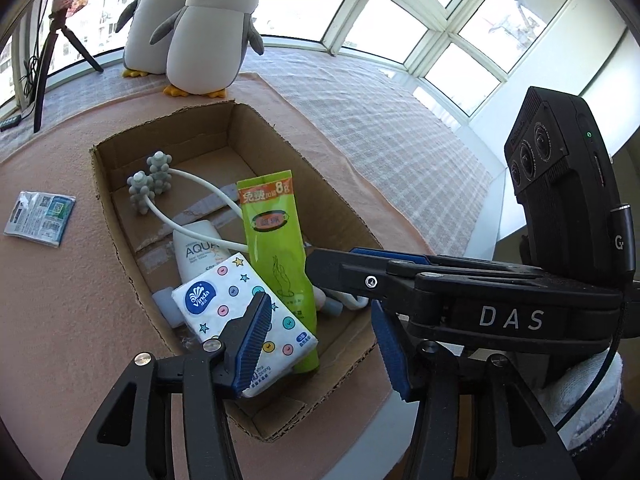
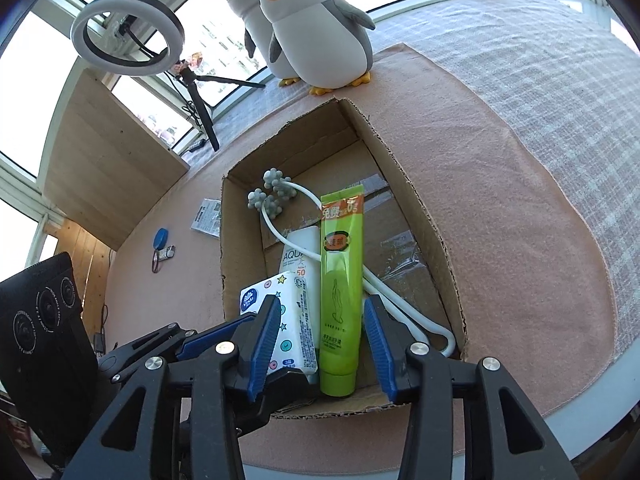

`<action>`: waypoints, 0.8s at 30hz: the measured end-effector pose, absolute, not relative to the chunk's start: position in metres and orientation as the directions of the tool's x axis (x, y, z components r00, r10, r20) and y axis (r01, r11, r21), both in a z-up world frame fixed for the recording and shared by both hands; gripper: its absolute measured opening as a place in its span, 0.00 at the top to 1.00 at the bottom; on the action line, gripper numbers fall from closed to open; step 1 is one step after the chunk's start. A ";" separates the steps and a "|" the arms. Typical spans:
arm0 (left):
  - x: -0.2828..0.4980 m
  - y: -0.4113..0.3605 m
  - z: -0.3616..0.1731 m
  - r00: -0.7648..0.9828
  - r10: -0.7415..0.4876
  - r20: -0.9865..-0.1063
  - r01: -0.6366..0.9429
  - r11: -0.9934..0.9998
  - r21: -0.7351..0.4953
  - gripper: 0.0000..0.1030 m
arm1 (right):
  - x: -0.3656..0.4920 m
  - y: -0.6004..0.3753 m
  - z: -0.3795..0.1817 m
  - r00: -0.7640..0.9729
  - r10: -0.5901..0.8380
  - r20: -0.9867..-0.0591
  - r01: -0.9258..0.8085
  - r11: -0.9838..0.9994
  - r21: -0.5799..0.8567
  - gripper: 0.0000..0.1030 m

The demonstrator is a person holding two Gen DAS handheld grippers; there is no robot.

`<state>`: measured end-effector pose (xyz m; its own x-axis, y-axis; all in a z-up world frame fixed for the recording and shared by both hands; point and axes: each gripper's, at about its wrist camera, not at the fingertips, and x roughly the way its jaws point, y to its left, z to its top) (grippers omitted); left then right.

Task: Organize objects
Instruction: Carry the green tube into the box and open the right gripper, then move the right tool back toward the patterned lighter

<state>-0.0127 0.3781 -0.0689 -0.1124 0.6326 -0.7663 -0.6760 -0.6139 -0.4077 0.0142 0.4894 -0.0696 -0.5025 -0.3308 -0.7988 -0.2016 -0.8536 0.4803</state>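
Observation:
An open cardboard box (image 1: 116, 240) (image 2: 440, 240) sits on a pink mat. Inside lie a green tube (image 1: 280, 248) (image 2: 342, 292), a white Vinda tissue pack (image 1: 224, 300) (image 2: 290, 320), a white AQUA bottle (image 1: 196, 252) (image 2: 300, 252) and a grey-knobbed massager with a white handle (image 1: 154, 180) (image 2: 272, 196). My left gripper (image 1: 320, 350) is open above the box's near end, its left finger over the tissue pack. My right gripper (image 2: 320, 346) is open, with the green tube's lower end showing between its wide-apart fingers. In the left wrist view the right gripper (image 1: 320, 260) reaches in from the right beside the tube.
A flat printed sachet (image 1: 40, 218) (image 2: 206, 216) lies on the mat left of the box. A blue round item with a key ring (image 2: 161, 240) lies further left. Two plush penguins (image 1: 212, 28) (image 2: 320, 28) stand behind the box. A ring light on a tripod (image 2: 128, 36) stands by the window.

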 end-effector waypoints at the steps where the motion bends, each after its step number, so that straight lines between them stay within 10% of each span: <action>1: -0.014 0.375 -0.068 -0.117 0.633 -0.765 -0.674 -0.617 -0.408 0.46 | 0.014 0.487 -0.068 -0.506 -0.331 -0.797 -0.197 -0.855 0.480 0.61; 24: -0.048 0.229 -0.068 -0.252 0.576 -0.778 -0.532 -0.754 -0.386 0.46 | -0.019 0.398 -0.048 -0.521 -0.326 -0.788 -0.108 -0.891 0.440 0.51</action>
<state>-0.0483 0.2288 -0.0677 -0.2523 0.5756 -0.7779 -0.5316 -0.7541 -0.3855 -0.0186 0.3984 -0.0484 -0.5215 -0.3264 -0.7884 -0.1079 -0.8913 0.4404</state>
